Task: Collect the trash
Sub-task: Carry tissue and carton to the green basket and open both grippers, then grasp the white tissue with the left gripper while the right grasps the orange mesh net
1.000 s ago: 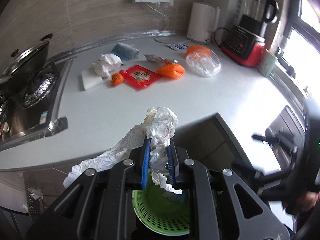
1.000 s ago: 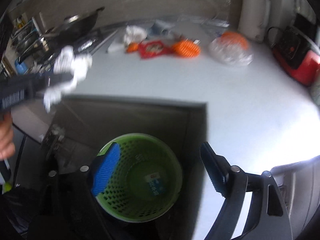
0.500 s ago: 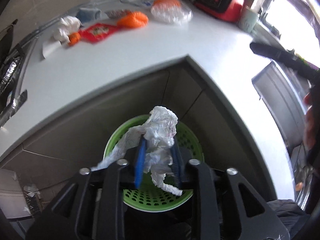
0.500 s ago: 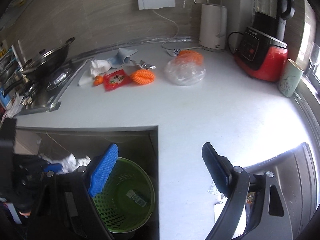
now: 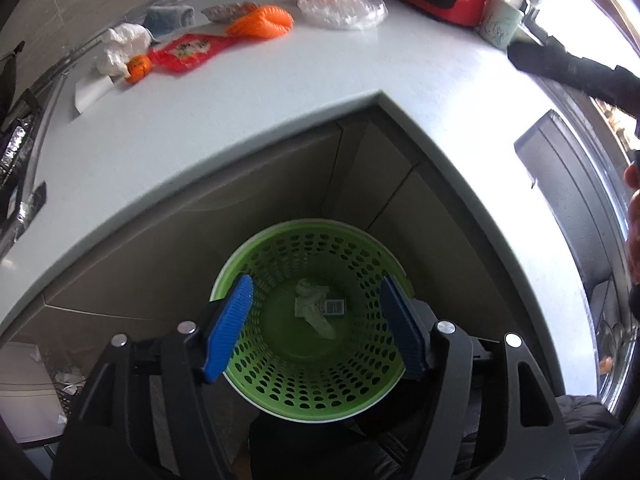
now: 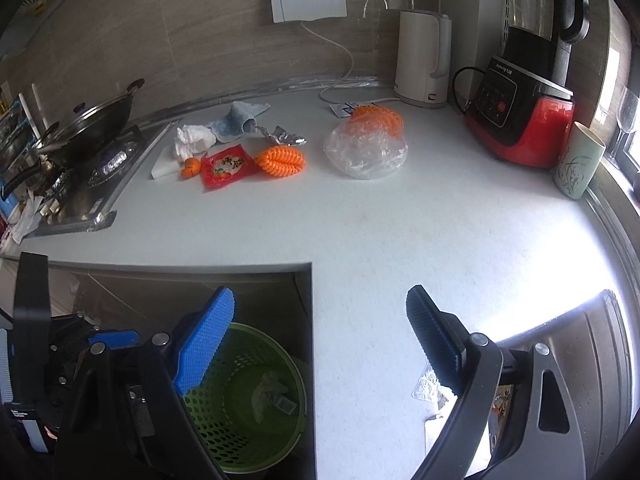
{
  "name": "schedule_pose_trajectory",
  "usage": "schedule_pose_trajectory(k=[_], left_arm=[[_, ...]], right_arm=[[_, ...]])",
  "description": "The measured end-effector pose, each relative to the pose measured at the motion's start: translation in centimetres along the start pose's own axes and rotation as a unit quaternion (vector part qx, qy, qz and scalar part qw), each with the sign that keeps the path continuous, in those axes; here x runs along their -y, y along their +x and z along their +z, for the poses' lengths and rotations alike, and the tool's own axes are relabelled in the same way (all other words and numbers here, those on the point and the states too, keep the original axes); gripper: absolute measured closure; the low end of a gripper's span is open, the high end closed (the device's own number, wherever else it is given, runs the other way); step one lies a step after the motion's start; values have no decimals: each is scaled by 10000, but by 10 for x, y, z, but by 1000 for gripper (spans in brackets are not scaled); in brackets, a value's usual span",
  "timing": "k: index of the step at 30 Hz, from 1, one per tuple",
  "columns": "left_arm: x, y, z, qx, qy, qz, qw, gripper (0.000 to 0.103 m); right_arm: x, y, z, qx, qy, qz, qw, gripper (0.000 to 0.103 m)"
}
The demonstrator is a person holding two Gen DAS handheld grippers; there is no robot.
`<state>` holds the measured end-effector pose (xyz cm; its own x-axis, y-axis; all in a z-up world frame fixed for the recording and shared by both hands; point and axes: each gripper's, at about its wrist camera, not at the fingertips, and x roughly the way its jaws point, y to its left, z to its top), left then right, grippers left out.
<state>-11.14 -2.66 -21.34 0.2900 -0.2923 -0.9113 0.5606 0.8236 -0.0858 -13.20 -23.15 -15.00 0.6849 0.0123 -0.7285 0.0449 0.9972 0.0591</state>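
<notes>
From the left wrist view, the left claw [image 5: 316, 326] hung over the green basket [image 5: 276, 390] on the floor under the corner of the table [image 5: 248, 116]. Its jaws were opening, with nothing between the blue pads. The crumpled paper [image 5: 314, 308] lay at the bottom of the basket beside a small barcode label [image 5: 334, 306]. Half a second before, that paper was pinched between the pads above the rim; a second before, the claw held it above the table edge. So this piece was in, by my judgement.

From the right wrist view, the right claw [image 6: 320, 340] stood wide and empty, over the table's edge. More trash waited at the back of the table: a white tissue wad [image 6: 194, 140], a small orange [image 6: 191, 167], a red packet [image 6: 227, 166], an orange foam net [image 6: 282, 161], a clear plastic bag [image 6: 366, 152] and a scrap of foil [image 6: 286, 138]. A second before, this view looked almost straight down into the basket; now it faced the table and the wall.

Risks from here: the two claws were close at the basket, so lifting the left one carelessly could knock the right one. The plastic bag is thin and slippery and could slide from a shallow pinch. The orange could roll away if nudged.
</notes>
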Motion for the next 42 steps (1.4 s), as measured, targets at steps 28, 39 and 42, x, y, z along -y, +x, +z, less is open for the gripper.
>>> schedule_pose_trajectory(k=[28, 39, 42], left_arm=[[-142, -92, 157, 2112, -1133, 999, 9657, 8], [-200, -3, 221, 1667, -1178, 961, 9742, 8], [-215, 27, 238, 1482, -1161, 938, 9776, 8]], right_arm=[[-21, 44, 137, 962, 383, -477, 9935, 2], [-42, 117, 146, 336, 412, -575, 9969, 2], [-45, 139, 148, 174, 456, -627, 9968, 2]])
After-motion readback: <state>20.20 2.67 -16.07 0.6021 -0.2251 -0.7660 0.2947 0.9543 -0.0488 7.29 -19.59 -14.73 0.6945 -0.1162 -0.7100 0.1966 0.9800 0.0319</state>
